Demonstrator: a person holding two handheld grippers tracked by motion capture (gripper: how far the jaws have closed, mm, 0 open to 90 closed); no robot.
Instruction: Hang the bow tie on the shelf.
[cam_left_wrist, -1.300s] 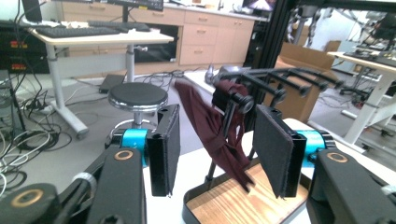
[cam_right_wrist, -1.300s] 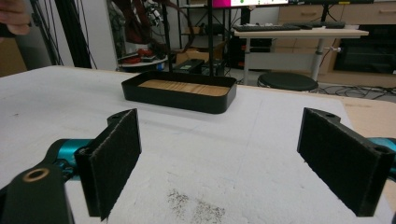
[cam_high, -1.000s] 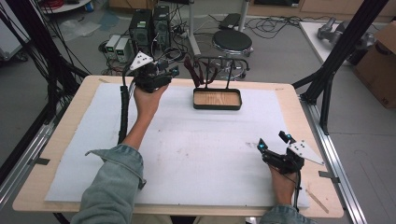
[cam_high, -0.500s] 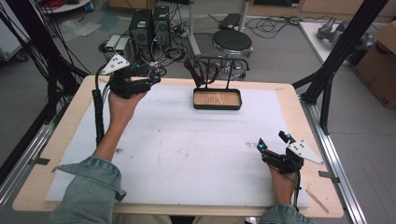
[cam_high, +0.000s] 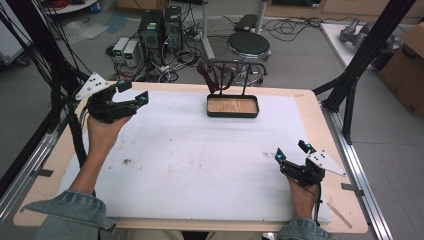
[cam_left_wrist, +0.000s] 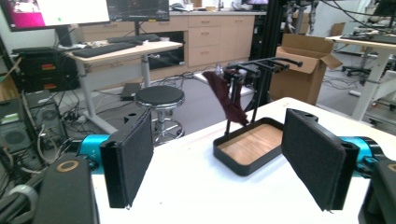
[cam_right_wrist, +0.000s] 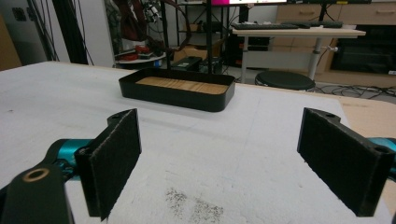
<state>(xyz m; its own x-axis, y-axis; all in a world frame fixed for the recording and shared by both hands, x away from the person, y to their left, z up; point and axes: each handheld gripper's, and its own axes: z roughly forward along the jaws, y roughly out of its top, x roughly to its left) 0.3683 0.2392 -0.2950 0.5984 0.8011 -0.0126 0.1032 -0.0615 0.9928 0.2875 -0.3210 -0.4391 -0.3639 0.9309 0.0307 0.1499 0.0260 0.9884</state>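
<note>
At nine o'clock on the table I hold my left gripper up over the far-left corner of the white foam mat, jaws spread wide with nothing between them, pointing toward three o'clock. In the left gripper view its black felt pads frame the thing I take to be my target: the dark maroon strap draped over the black metal stand, hanging down toward the shallow black tray with a wooden floor that forms the stand's base. In the high view that tray sits at twelve o'clock, near the mat's far edge, and the strap hangs at its eleven o'clock side. My left gripper is well apart from it. To do the reach well, I judge I should come in level from the nine o'clock side, keep the jaws wide until the hanging cloth lies between the pads, and close on the free lower part, not near the bar, so the stand does not tip. At four o'clock my right gripper rests low on the mat, jaws likewise wide apart and holding nothing, facing the tray; if the stand rocks, it could steady the tray's rim.
</note>
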